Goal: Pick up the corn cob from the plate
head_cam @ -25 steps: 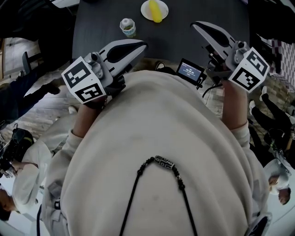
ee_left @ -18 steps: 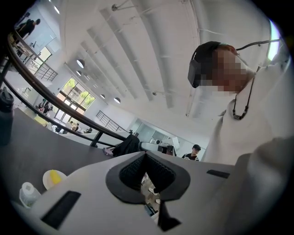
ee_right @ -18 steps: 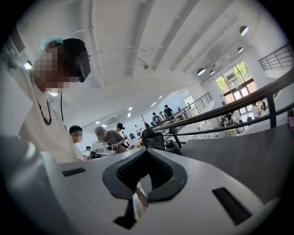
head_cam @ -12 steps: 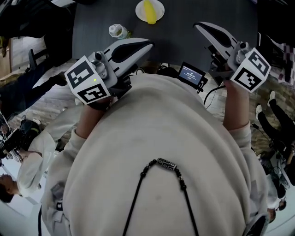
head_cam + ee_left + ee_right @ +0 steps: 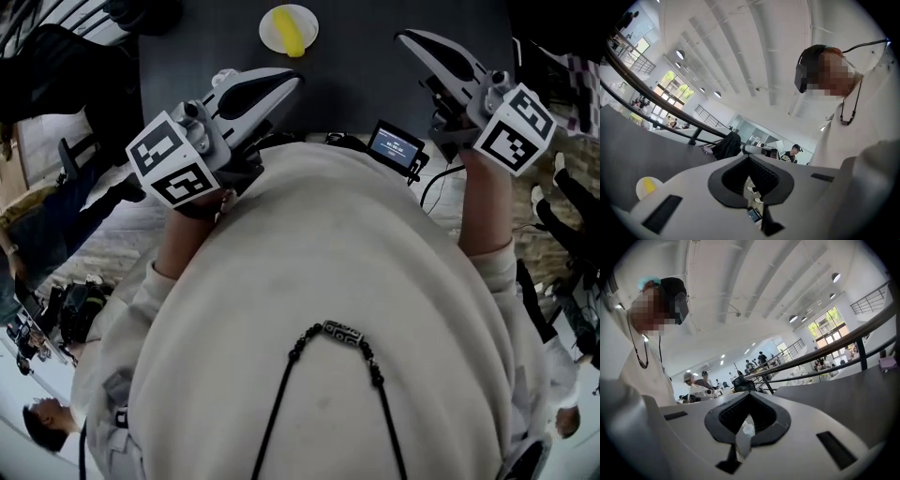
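A yellow corn cob [image 5: 290, 35] lies on a small white plate [image 5: 272, 22] at the far side of the dark table [image 5: 356, 66]. Both grippers are held level in front of the person's chest, near the table's near edge and well short of the plate. The left gripper [image 5: 296, 79] has its jaws together with nothing in them. It points roughly toward the plate. The right gripper [image 5: 403, 37] is also shut and empty, out to the plate's right. In the left gripper view the plate [image 5: 643, 183] with the corn cob [image 5: 649, 186] shows low at the left, beyond the shut left gripper [image 5: 750, 158].
A small screen device [image 5: 396, 145] with a cable hangs at the person's chest between the two arms. A railing [image 5: 825, 350] runs behind the table. Other people stand or sit on the floor around the table, some at the lower left [image 5: 47, 431].
In the head view the plate with the corn has drifted left and slightly down. Both grippers have edged a little toward the table. Their jaws stay shut.
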Action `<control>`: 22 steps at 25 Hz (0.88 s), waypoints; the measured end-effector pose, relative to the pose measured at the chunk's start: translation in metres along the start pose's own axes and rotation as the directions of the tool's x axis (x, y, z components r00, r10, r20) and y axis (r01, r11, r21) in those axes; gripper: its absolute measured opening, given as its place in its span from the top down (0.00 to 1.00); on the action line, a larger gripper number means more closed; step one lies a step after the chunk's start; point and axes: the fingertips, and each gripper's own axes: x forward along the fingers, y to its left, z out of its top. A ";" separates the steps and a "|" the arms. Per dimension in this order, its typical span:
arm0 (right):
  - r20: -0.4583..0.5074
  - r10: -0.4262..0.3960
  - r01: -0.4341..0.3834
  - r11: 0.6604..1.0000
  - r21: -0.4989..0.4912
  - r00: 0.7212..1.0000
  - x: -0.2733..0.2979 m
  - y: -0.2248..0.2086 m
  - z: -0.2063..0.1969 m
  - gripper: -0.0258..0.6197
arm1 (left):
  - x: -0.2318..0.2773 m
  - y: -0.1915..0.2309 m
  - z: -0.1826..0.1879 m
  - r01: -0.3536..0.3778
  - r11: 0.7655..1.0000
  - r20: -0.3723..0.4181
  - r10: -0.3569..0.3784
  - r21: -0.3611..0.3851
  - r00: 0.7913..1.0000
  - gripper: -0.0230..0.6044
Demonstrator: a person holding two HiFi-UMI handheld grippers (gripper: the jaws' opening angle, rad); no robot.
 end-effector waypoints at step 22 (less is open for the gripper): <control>0.079 -0.331 0.332 0.943 0.003 0.940 0.001 -0.009 0.019 0.94 | 0.015 0.063 0.038 0.229 0.973 -0.063 -0.227 0.022 0.972 0.96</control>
